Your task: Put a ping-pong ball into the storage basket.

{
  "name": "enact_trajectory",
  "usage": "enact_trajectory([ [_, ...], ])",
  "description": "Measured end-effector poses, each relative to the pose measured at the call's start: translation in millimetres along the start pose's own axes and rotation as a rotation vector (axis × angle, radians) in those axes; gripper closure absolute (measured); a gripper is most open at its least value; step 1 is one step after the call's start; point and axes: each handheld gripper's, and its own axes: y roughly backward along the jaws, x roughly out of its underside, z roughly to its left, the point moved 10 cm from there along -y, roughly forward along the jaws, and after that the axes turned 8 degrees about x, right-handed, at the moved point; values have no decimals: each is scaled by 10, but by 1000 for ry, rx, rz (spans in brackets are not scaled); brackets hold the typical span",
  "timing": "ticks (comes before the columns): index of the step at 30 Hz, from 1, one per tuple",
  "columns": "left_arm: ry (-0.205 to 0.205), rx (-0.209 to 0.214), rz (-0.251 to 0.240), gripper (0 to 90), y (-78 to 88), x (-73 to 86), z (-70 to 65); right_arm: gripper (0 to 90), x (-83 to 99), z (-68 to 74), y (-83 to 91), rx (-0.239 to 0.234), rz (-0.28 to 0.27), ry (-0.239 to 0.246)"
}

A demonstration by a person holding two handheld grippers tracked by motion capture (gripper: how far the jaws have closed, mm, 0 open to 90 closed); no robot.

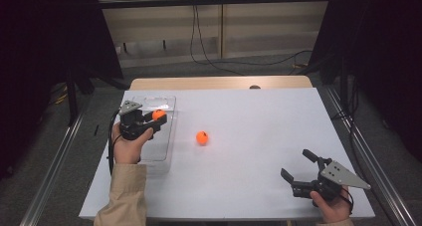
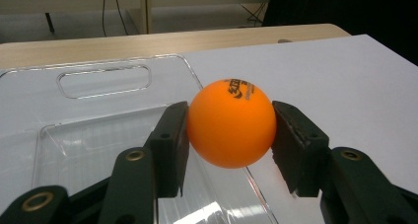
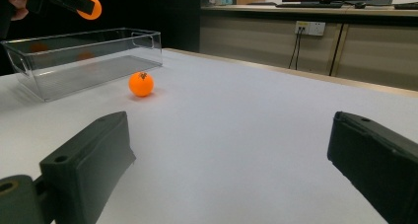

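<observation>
Currently the left gripper (image 1: 155, 120) has its jaws clamped on one orange ball (image 1: 158, 115); in the left gripper view both black pads press the ball (image 2: 230, 124) at its widest part, one pad each side, printed logo facing up. Ball held in the air above the clear plastic bin (image 1: 166, 102), over its right-hand long wall as the high view shows it; not touching the bin. Right gripper view confirms: the held ball (image 3: 90, 7) sits well above the bin's (image 3: 84, 56) rim. Right gripper (image 1: 297, 164) has its jaws wide apart, nothing between them, pads (image 3: 88, 157) touching nothing; it sits low near the front right corner of the white table (image 1: 259, 121), held in the person's right hand (image 1: 332, 206). Left hand (image 1: 125, 147) holds the left gripper by its grip, beige sleeve (image 1: 122, 196) behind it. Counts: two orange balls total. One in the left jaws, one loose ball (image 1: 202, 137) resting on the table just right of the bin, apart from it, well apart from both grippers. In the right gripper view the loose ball (image 3: 141, 84) sits just in front of the bin's near corner. One bin, clear, with cutout handles at the ends; can't tell for sure whether the faint orange marks inside it are reflections. Two grippers, each with two jaws.
</observation>
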Motion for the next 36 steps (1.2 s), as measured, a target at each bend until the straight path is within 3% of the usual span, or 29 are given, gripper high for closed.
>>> enact_trajectory([
  [15,3,-52,19,506,23,64,144,25,2,5,-4,-1,0,0],
  [36,14,-77,34,499,7,134,238,25,-1,5,-3,-1,-1,0],
])
